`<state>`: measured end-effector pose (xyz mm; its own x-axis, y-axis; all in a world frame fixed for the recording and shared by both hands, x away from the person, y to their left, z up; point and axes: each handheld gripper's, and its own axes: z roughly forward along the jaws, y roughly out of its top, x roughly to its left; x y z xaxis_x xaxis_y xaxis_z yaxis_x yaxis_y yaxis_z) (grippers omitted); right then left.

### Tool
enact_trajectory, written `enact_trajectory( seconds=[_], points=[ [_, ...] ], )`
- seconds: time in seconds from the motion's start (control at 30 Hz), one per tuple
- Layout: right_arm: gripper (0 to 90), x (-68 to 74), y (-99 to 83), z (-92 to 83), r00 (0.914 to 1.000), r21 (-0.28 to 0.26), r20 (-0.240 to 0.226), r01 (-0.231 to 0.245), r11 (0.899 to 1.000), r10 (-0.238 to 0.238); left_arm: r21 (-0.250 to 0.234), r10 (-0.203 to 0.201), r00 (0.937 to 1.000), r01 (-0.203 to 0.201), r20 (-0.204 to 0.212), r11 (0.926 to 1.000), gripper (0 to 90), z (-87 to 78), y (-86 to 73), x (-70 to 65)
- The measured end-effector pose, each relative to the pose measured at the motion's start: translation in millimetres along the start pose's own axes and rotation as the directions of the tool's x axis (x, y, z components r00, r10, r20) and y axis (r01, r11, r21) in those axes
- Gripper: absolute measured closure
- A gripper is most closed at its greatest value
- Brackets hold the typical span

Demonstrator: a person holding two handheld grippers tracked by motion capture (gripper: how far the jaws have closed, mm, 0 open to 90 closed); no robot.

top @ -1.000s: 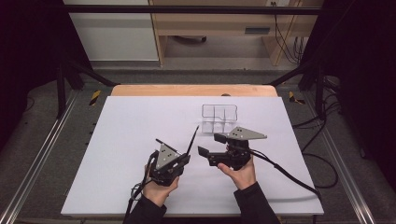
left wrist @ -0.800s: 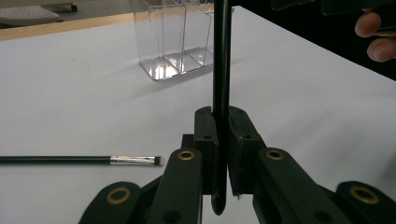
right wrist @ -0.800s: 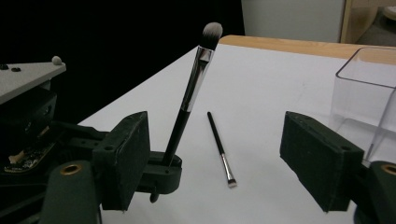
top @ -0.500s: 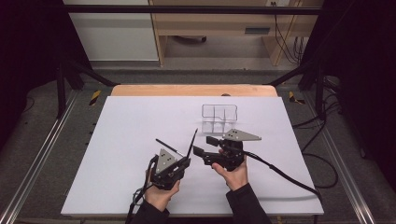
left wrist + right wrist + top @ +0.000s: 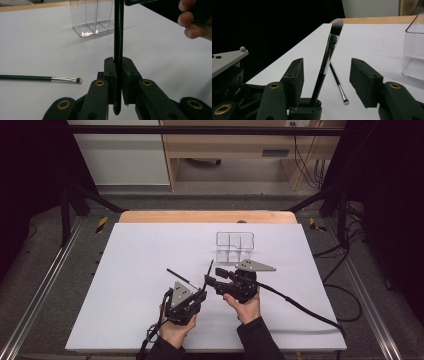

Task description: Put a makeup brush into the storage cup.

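Right tool (image 5: 210,283) nearer, open, closing round left tool's (image 5: 197,296) gripped brush (image 5: 118,37), two brushes.

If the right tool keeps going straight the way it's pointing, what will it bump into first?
Probably the upright makeup brush that the left tool holds: it already stands between the right tool and its open jaws, which have just been closing. Beyond it a thin brush lies on the table.

Glossy black brush handle (image 5: 118,30), clear plastic organizer (image 5: 234,246)
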<state>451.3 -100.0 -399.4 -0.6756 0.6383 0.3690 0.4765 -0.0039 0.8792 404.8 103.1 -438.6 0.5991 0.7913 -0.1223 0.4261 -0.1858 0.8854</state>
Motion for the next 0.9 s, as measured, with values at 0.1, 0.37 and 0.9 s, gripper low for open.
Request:
enact_trajectory(
  seconds=[0.1,0.37,0.9],
  points=[
    [48.9,0.0,-1.2,1.9,0.9999,-0.003,-0.006,-0.01,1.0,0.01,-0.002,-0.001,1.0,0.001,0.0,1.0,83.1,0.2,-0.4,-1.0],
    [59.5,-0.5,-1.9,4.7,0.9989,-0.014,-0.022,-0.042,0.999,0.042,-0.008,-0.009,1.0,0.009,0.001,0.9999,83.1,1.5,-0.9,-3.7],
    [78.7,-0.6,-1.9,5.3,0.9971,-0.017,-0.04,-0.065,0.998,0.065,-0.015,-0.014,0.9998,0.014,0.01,0.9998,83.0,1.9,-0.7,-7.2]
  ],
)
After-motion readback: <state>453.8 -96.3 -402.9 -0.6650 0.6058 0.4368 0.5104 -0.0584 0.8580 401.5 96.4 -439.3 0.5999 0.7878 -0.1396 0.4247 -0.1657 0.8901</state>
